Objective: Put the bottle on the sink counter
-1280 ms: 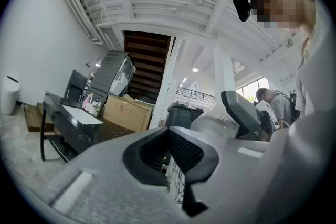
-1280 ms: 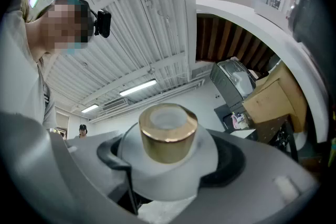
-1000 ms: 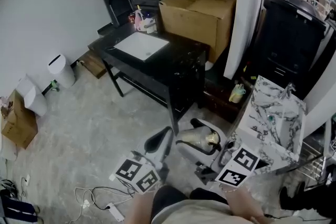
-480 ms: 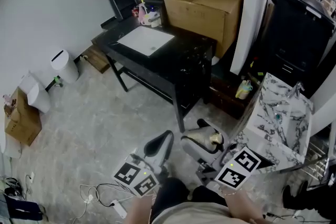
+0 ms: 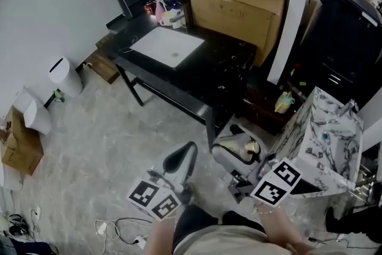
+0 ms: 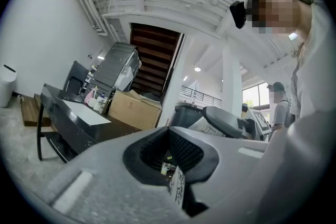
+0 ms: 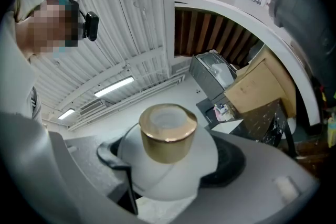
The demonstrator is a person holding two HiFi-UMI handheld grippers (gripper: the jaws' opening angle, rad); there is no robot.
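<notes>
The right tool gripped the white, round-bodied, gold-capped bottle about its belly, low above the floor; likely light, rigid and slippery; the left tool was closed, empty.

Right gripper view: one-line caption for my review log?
Right gripper shut on a white bottle with a gold cap; cardboard box and black table behind.

A bench ahead, box behind.
Paper lies on the bench (small things at its far corner); bin on floor, left; sink bench right.
</notes>
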